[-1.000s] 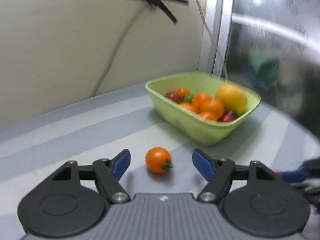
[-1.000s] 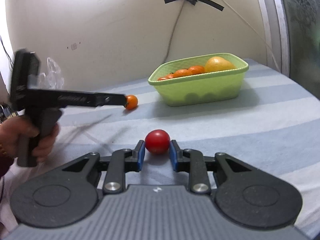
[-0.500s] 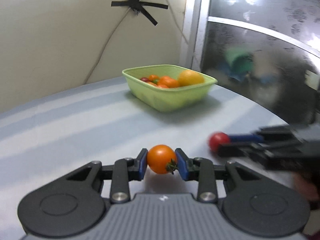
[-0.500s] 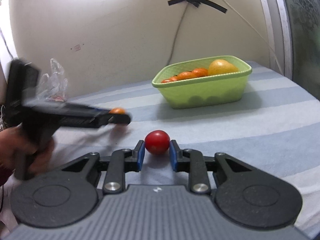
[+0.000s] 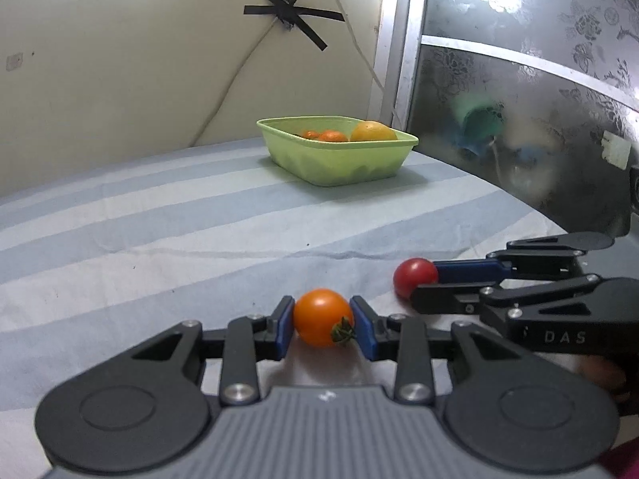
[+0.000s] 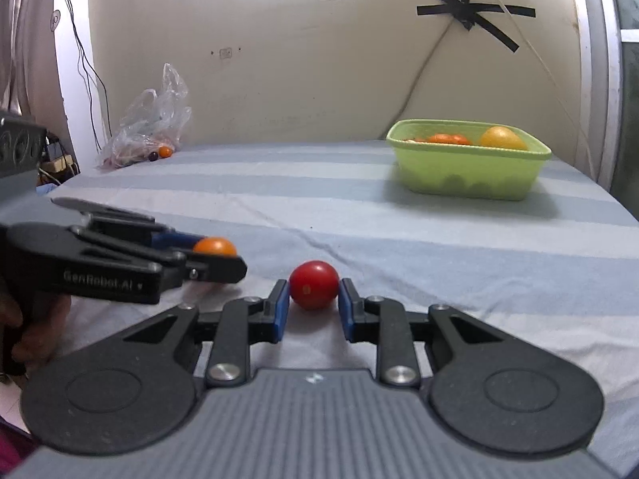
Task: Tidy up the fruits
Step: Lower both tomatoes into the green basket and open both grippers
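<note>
My left gripper (image 5: 323, 324) is shut on an orange tomato (image 5: 322, 316) with a green stem, just above the striped cloth. My right gripper (image 6: 312, 306) is shut on a red tomato (image 6: 313, 284), its blue pads (image 6: 281, 311) pressing both sides. Each gripper shows in the other's view: the right gripper (image 5: 415, 279) with the red tomato (image 5: 413, 277) sits to the right of the left one, and the left gripper (image 6: 215, 257) with the orange tomato (image 6: 214, 246) sits to the left. A green basket (image 5: 339, 159) with oranges and a yellow fruit stands further back, also seen as the basket (image 6: 467, 173) at the right.
A striped blue-grey cloth (image 6: 359, 207) covers the table. A clear plastic bag (image 6: 147, 123) with small fruits lies at the back left by the wall. A patterned glass door (image 5: 539, 119) stands on the right. A hand (image 6: 36, 327) holds the left gripper.
The left gripper closed on the orange tomato, then carried it away from the basket toward the right gripper. The right gripper kept hold of the red tomato and turned, shifting the basket rightward in its view.
</note>
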`<state>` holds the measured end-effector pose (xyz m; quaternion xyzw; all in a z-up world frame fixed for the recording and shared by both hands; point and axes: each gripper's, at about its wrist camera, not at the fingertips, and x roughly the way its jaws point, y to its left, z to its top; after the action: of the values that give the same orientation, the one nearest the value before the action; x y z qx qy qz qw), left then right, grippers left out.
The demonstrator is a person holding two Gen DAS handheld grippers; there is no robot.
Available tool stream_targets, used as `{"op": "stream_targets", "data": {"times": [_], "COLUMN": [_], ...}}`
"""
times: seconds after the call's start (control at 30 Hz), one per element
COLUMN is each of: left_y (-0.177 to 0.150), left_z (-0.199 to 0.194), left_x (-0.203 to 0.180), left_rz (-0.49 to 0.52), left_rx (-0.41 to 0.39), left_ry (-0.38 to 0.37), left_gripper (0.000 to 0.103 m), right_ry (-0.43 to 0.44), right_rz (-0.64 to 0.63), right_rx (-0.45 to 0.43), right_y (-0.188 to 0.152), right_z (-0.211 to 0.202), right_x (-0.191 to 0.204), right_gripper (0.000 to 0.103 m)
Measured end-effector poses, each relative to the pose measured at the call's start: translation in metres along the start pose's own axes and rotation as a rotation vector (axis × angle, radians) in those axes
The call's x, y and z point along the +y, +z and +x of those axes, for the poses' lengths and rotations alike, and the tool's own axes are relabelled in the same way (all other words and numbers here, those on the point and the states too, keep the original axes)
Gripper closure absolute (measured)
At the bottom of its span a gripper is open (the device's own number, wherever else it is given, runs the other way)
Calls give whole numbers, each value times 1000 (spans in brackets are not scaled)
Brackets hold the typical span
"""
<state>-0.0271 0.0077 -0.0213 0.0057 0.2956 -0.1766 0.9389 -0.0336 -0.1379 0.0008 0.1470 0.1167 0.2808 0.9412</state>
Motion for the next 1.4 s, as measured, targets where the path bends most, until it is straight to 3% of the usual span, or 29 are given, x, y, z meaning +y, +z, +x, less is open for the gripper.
{"op": "stream_targets", "data": {"times": [0.33,0.4,0.5,0.67,0.77,0.9,0.97,1.03,1.1,1.2,1.37,1.4], "left_y": [-1,6,36,117,155,181,185,183,181,177,166,161], "left_z": [-1,1,9,50,94,148,168,179,184,181,139,128], "left_x": [-2,0,4,10,12,20,23,26,26,29,18,13], "left_rz": [6,-12,-5,1,-8,-51,-64,-70,-82,-121,-125,-114], "left_rx": [5,9,-16,-102,-115,-86,-63,-51,-52,-52,-103,-108], "left_ry": [9,-17,-72,-156,-169,-144,-127,-104,-84,-67,-16,3], "left_gripper": [73,73,73,73,73,72,71,52,45,45,44,38], "right_ry": [4,8,7,-27,-96,-194,-238,-253,-262,-299,-292,-294], "right_rz": [-22,-41,-43,-25,-13,23,21,25,27,-24,20,32], "right_rx": [-5,-7,-44,-148,-217,-216,-200,-207,-224,-256,-291,-298], "right_y": [-2,-4,1,38,64,91,98,100,98,93,89,88], "right_z": [1,1,-3,-6,5,41,61,75,82,79,67,64], "right_x": [1,3,-3,-37,-65,-99,-108,-113,-115,-111,-116,-116], "right_gripper": [71,73,73,73,73,73,72,71,61,57,57,57]}}
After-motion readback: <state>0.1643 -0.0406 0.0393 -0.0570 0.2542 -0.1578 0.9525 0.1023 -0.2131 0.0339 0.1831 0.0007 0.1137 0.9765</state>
